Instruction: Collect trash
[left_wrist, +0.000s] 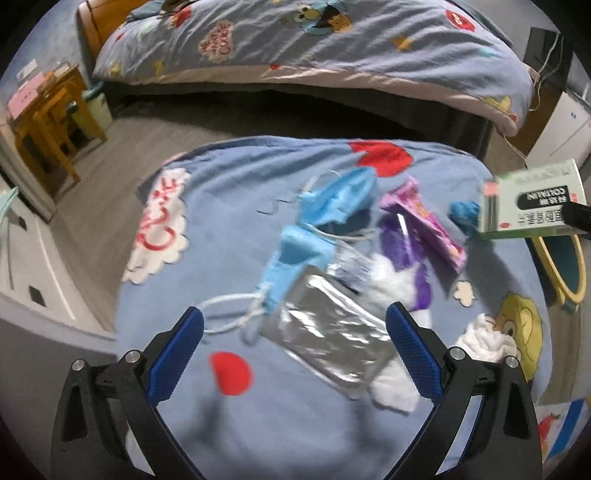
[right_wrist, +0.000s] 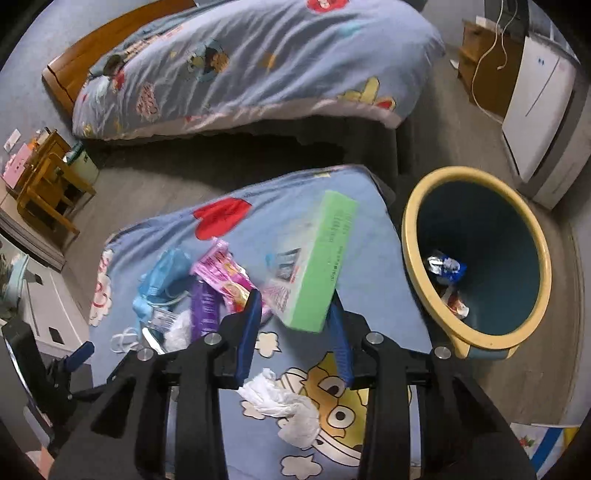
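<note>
Two grippers work the litter on the blue sheet (left_wrist: 295, 424). The right gripper (right_wrist: 295, 317) has its jaws partly closed on a green box (right_wrist: 314, 266), the blue pads pressing its near end, and the box hangs clear of the sheet, tilted away toward the far edge. The bin (right_wrist: 476, 254), yellow-rimmed and blue inside, stands on the floor just beside the sheet to the right, with a couple of wrappers already at the bottom. The left gripper (left_wrist: 295, 350) hangs wide open and empty over a silver pouch (left_wrist: 328, 332), one pad on either side of it but neither touching.

Judging by this, the step in hand is carrying the box to the bin, while the left readies its own pick. Next the right must swing rightward over the rim and let go only once the box is over the opening; its length may catch the rim if it goes in crosswise.

Left on the sheet: blue masks (left_wrist: 332, 206), a pink wrapper (left_wrist: 424, 221), a purple wrapper (left_wrist: 402, 243) and crumpled tissue (right_wrist: 284, 402).
</note>
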